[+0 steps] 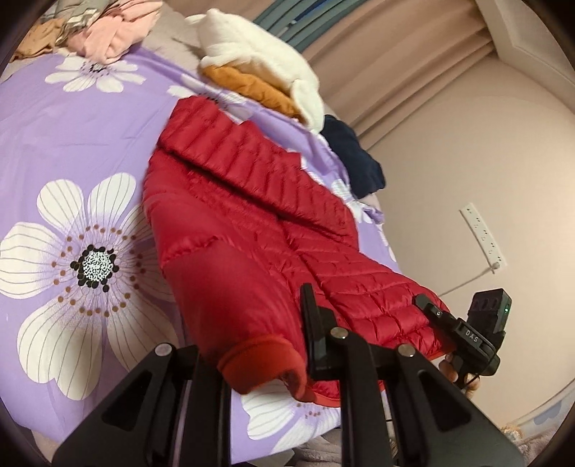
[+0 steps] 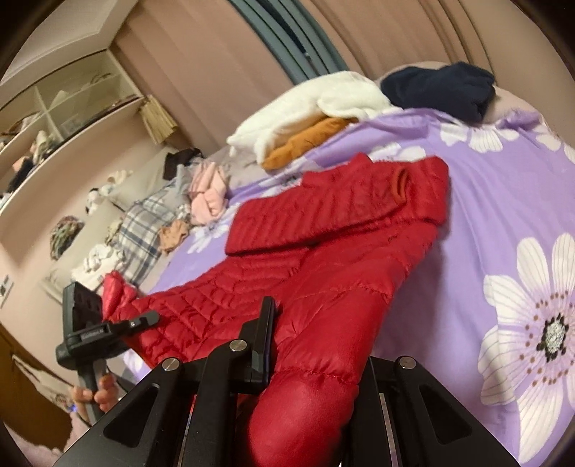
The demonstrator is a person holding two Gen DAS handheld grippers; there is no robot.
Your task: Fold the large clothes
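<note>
Red quilted down jacket (image 1: 251, 222) lying lengthwise on the bed, over a purple duvet cover (image 1: 72, 143) printed with large white flowers. Its near hem is raised off the cover at both corners, where I hold it. My left gripper (image 1: 284, 359) is clenched on the hem corner nearest its camera, with a folded-in sleeve and its orange-red cuff (image 1: 262, 363) bunched against the black finger (image 1: 311, 323). My right gripper (image 2: 316, 359) is clamped on the other hem corner; red fabric fills the gap between its jaws. Each wrist view shows the opposite gripper at the far corner of the hem, with a hand (image 2: 97, 391) on its handle. The far sleeve is folded across the chest, cuff showing near the collar. Beyond the jacket: a white fleece garment (image 1: 258, 61) over a mustard one (image 1: 251, 86), a navy garment (image 2: 442, 89), and a pink heap (image 1: 115, 32).
</note>
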